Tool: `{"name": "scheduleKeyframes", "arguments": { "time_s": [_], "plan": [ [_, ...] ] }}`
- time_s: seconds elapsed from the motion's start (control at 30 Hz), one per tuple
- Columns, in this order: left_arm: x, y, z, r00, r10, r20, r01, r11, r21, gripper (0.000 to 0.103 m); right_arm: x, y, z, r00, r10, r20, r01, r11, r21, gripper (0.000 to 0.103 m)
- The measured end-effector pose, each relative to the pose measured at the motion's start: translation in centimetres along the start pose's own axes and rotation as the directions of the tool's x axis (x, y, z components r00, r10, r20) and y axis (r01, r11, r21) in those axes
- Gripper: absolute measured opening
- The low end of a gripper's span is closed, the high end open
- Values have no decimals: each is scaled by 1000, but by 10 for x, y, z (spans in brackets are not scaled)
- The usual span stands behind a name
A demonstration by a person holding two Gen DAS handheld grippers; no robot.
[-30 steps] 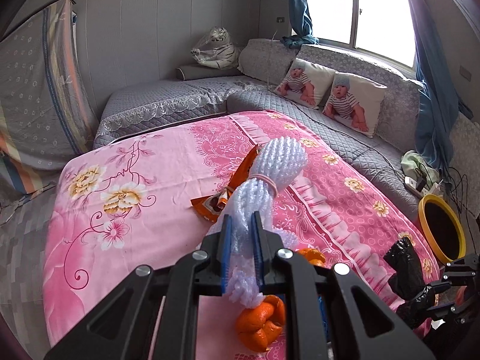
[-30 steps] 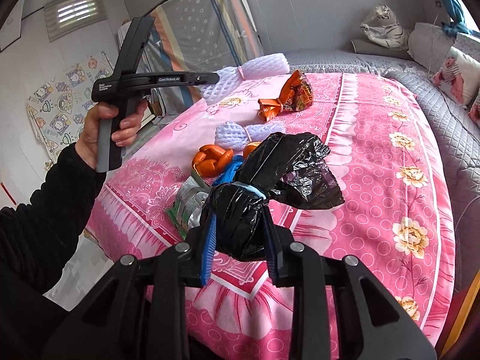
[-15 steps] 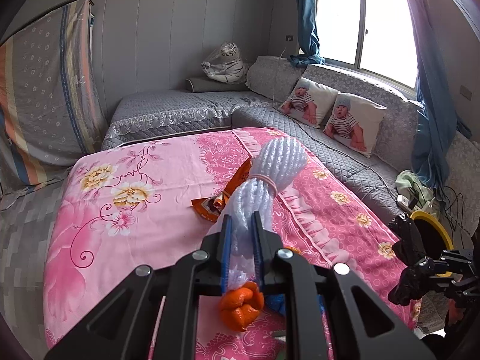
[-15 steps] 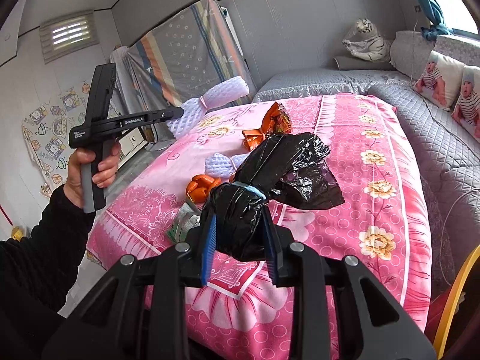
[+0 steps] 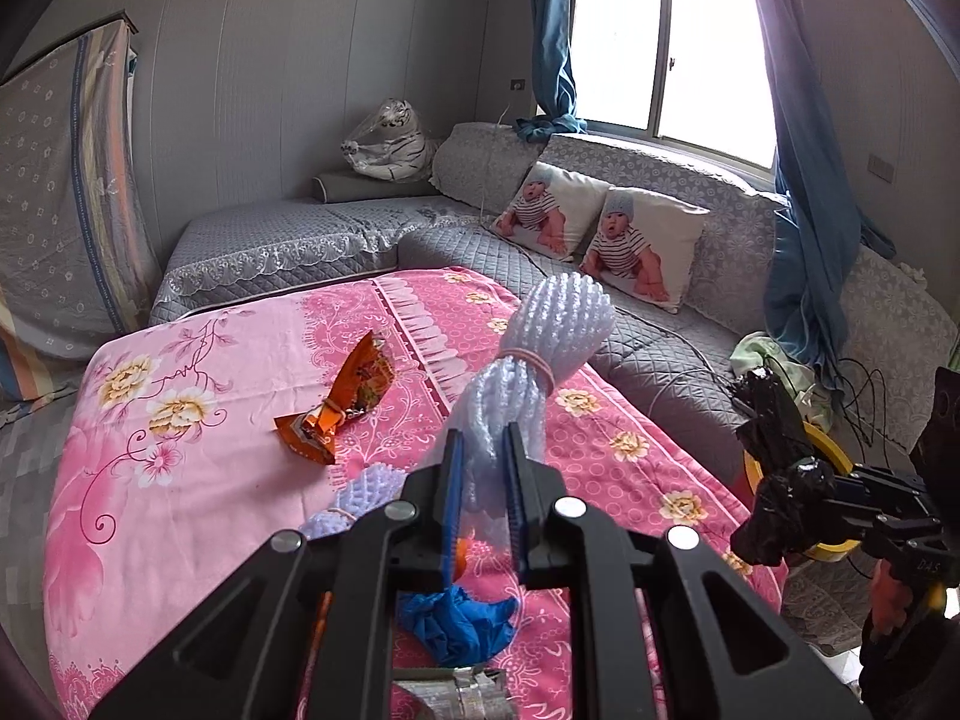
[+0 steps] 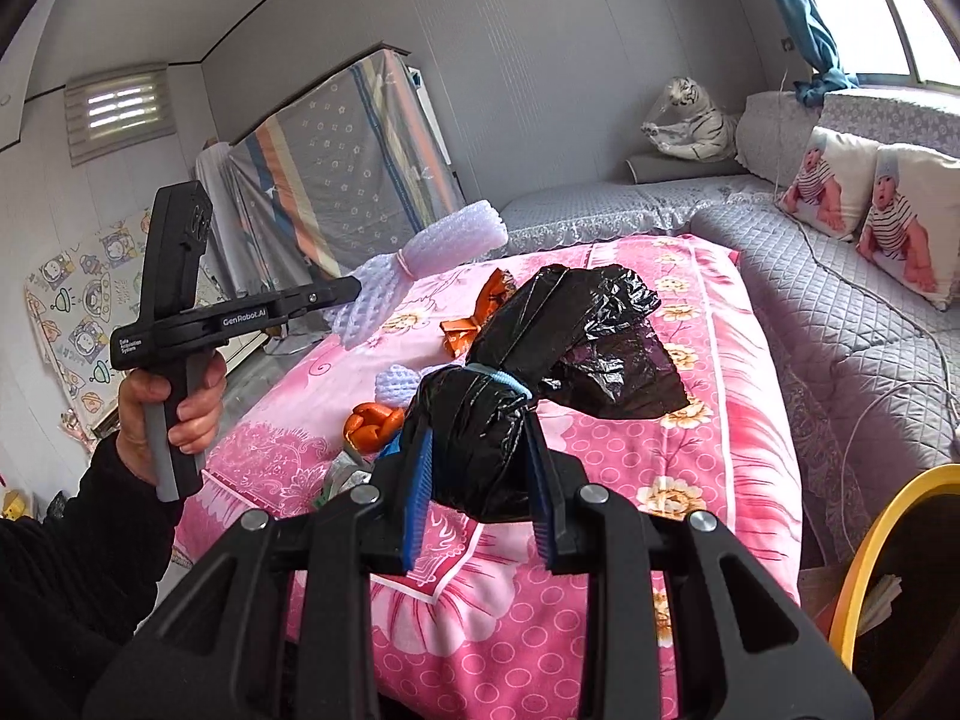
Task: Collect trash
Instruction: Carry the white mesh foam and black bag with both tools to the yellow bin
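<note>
My left gripper is shut on a white foam net bundle tied with a rubber band, held up over the pink bed cover. Seen from the right wrist, that bundle sticks out past the left gripper's fingers. My right gripper is shut on a tied black plastic bag, which also shows at the right of the left wrist view. On the cover lie an orange snack wrapper, a smaller foam net, orange peel, a blue crumpled glove and a foil wrapper.
A yellow-rimmed bin stands at the bed's right corner; its rim shows behind the black bag. A grey quilted sofa with two baby-print pillows runs along the window wall. A hand in a dark sleeve holds the left gripper.
Both grippers have pulled back and risen with their loads. The black bag has swung toward the yellow bin. The bed and the trash on it now sit farther away and lower.
</note>
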State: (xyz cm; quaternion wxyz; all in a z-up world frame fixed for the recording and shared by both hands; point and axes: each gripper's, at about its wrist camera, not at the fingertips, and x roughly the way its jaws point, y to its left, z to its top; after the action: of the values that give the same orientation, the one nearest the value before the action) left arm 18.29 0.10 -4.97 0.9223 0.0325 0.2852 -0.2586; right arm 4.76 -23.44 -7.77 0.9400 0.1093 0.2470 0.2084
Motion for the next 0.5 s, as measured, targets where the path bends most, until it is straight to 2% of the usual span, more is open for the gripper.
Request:
{"name": "scheduleKeyframes", "arguments": {
  "time_s": [0.23, 0.5],
  "plan": [
    [12, -40, 6, 998, -70, -5, 70, 997, 38, 12, -31, -23, -1, 994, -80, 70, 77, 996, 42, 27],
    [30, -83, 9, 988, -155, -23, 156, 985, 76, 12, -75, -53, 0, 970, -185, 157, 169, 980, 109, 27]
  ]
}}
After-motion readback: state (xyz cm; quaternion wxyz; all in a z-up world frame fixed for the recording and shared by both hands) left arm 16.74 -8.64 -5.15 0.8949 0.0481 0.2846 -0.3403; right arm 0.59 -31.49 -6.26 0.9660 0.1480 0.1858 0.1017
